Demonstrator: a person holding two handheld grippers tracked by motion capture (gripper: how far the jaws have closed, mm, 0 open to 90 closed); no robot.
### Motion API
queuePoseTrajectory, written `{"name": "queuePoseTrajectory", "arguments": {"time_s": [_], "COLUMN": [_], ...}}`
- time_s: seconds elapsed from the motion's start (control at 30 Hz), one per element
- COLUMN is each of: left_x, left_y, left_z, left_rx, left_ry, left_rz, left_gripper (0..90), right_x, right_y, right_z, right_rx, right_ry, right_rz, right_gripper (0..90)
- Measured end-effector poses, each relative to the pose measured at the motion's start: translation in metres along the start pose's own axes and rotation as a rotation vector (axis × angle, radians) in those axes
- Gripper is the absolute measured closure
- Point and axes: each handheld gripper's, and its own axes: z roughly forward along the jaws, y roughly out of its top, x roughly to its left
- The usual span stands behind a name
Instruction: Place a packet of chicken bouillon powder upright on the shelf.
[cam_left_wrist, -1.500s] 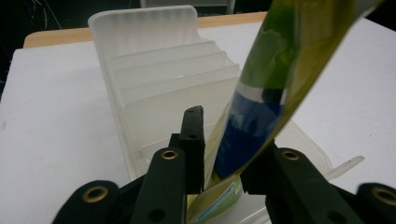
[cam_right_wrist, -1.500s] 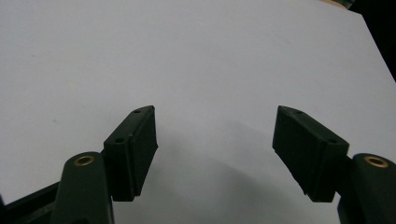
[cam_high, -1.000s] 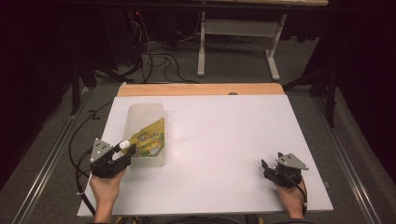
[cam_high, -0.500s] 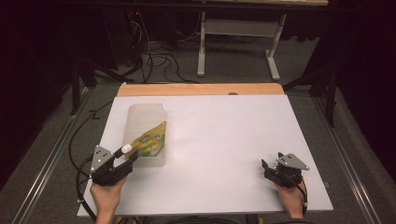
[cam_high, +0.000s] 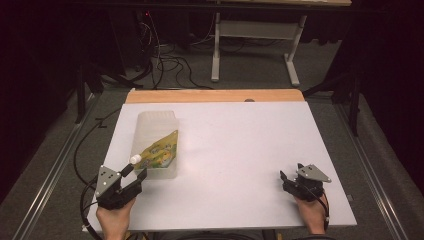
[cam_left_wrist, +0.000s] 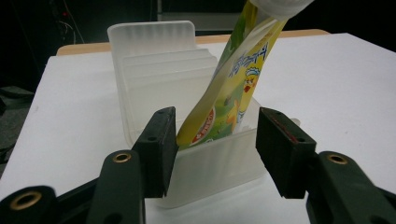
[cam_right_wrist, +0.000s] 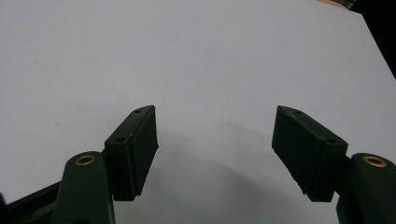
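The pouch (cam_high: 159, 151) stands inside the rack (cam_high: 156, 131); the left gripper (cam_left_wrist: 215, 149), jaws apart and empty, sits just before it. The right gripper (cam_right_wrist: 215, 156) gapes open. Next likely: clear away.

That ribbed bin (cam_left_wrist: 154, 70) is looking like frosted, see-through plastic, the pouch (cam_left_wrist: 233, 79) is shining glossy, and the tabletop (cam_high: 240, 150) is looking smooth, matt white.

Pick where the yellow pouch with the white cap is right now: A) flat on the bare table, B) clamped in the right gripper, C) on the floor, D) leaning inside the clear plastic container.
D: the yellow pouch stands tilted inside the clear plastic container, its cap sticking out over the near wall.
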Motion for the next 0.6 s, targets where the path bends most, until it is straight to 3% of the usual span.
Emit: {"name": "queuePoseTrajectory", "arguments": {"time_s": [0.17, 0.37, 0.6], "left_x": [-0.002, -0.011, -0.026], "left_y": [-0.007, -0.011, -0.016], "left_z": [-0.006, -0.014, -0.009], "left_rx": [-0.015, -0.027, -0.016], "left_ry": [0.008, 0.003, -0.037], "left_rz": [-0.029, -0.018, 0.003], "left_gripper": [48.3, 48.5, 48.2], "right_x": [0.0, 0.0, 0.0], "right_y": [0.0, 0.0, 0.0], "right_z": [0.0, 0.0, 0.0], "right_rx": [-0.004, -0.003, -0.003], "right_ry": [0.0, 0.0, 0.0], "right_rz": [0.007, 0.005, 0.007], "right_gripper": [31.8, 31.8, 31.9]}}
